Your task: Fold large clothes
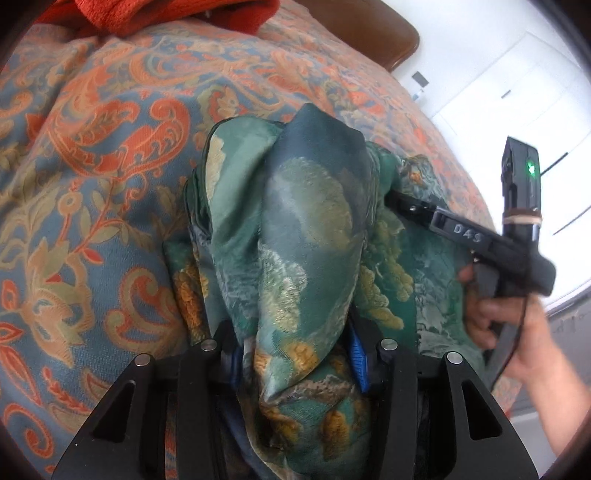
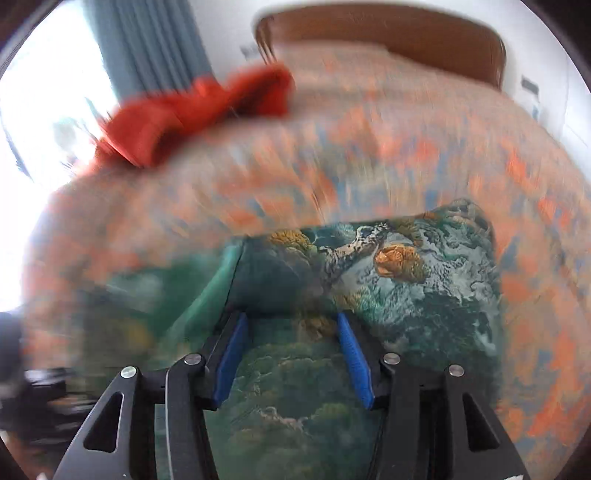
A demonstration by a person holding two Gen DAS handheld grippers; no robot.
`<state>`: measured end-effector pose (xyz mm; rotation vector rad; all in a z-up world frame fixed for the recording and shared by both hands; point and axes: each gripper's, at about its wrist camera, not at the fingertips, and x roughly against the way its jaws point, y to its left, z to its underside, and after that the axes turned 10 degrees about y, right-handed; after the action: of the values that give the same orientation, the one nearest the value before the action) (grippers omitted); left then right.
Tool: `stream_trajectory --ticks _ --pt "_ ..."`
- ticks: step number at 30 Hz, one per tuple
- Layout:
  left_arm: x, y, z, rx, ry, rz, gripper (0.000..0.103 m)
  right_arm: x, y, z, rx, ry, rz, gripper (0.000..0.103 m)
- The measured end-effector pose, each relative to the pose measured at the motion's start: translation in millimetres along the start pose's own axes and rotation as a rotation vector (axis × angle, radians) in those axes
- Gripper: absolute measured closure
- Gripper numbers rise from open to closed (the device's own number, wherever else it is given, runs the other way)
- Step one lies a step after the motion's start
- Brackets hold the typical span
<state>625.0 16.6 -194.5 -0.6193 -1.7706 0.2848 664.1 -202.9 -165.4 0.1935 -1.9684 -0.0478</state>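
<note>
A green printed garment with teal and ochre patches lies bunched on a paisley bedspread. My left gripper is shut on a thick fold of it, which rises between the blue pads. My right gripper has its jaws apart over the flat part of the same garment, nothing between its blue pads. In the left wrist view the right gripper reaches into the cloth from the right, its fingertips hidden by the fabric.
A red knitted garment lies at the head end of the bed, also in the right wrist view. A brown headboard stands behind. White cupboards are to the right, and a blue curtain hangs by a bright window.
</note>
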Motion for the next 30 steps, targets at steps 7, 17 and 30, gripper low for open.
stream_trajectory --ticks 7,17,30 --pt "-1 -1 2 -0.008 -0.007 0.018 0.056 10 -15 9 -0.029 -0.015 -0.054 0.051" --pt "-1 5 4 0.019 -0.018 0.047 0.055 152 -31 164 0.085 -0.108 -0.150 0.051" --pt "32 -24 13 0.033 -0.070 -0.025 0.039 99 -20 219 0.013 -0.101 0.006 0.046"
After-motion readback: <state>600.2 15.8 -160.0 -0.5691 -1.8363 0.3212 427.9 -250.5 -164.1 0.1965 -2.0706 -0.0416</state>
